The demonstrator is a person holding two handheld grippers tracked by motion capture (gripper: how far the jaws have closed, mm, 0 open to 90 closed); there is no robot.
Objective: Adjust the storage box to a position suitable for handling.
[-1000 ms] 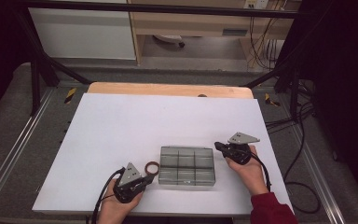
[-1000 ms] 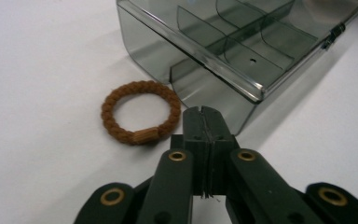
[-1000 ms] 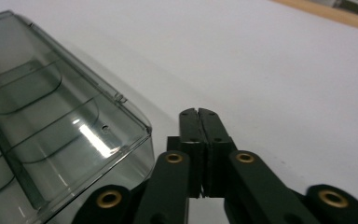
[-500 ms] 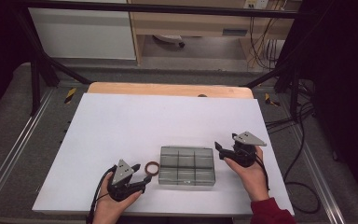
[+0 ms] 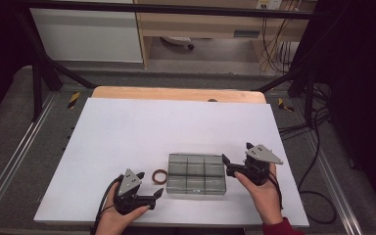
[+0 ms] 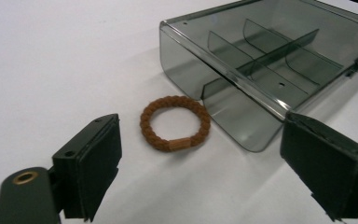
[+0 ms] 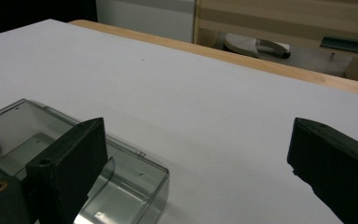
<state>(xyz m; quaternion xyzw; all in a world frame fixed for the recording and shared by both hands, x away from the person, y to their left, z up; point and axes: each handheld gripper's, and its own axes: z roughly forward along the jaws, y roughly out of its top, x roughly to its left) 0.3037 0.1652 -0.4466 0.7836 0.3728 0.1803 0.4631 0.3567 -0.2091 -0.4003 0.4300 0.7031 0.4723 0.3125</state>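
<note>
A brown braided hair tie [image 6: 175,123] lies flat on the white table, just left of a smoky clear compartment box [image 5: 196,174]. My left gripper [image 5: 155,198] sits at the table's near edge, pointing at the hair tie [image 5: 160,176]. Its jaws have just been opening and stand wide, with the tie ahead of them, untouched. My right gripper [image 5: 236,153] hovers off the box's right end. Its jaws have also just been opening and hold nothing. In the right gripper view the box [image 7: 23,126] lies low at the left, behind the left jaw.
The white table top [image 5: 176,127] stretches bare beyond the box to a wooden strip [image 5: 176,93] along its far edge. Dark frame legs and cables stand on the floor to both sides, and a cabinet stands behind the table.
Both grippers' jaws have gone from shut to wide open. The left one has let go of the hair tie. The right hand has drawn back to the right and lifted off the box's end.
</note>
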